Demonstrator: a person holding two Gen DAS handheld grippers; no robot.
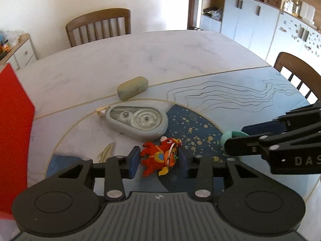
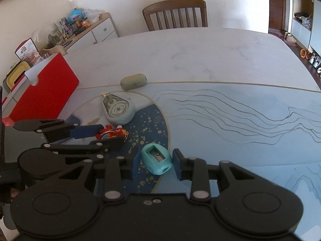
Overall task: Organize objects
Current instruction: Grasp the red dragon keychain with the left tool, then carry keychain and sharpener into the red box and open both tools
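Observation:
A red and orange toy keychain (image 1: 160, 157) lies on the blue desk mat between the open fingers of my left gripper (image 1: 159, 163). It also shows in the right wrist view (image 2: 111, 133). A teal pencil sharpener (image 2: 157, 158) lies between the open fingers of my right gripper (image 2: 155, 163), with a small gap on each side. In the left wrist view only a bit of the sharpener (image 1: 232, 135) shows behind the right gripper's fingers (image 1: 246, 142). A grey correction tape dispenser (image 1: 138, 121) and a green-grey eraser (image 1: 132, 87) lie farther out.
A red open box (image 2: 43, 89) stands at the table's left edge, also in the left wrist view (image 1: 14, 124). Two wooden chairs (image 1: 99, 27) (image 1: 299, 74) stand at the far and right sides. The white marble table (image 1: 140, 56) extends beyond the mat.

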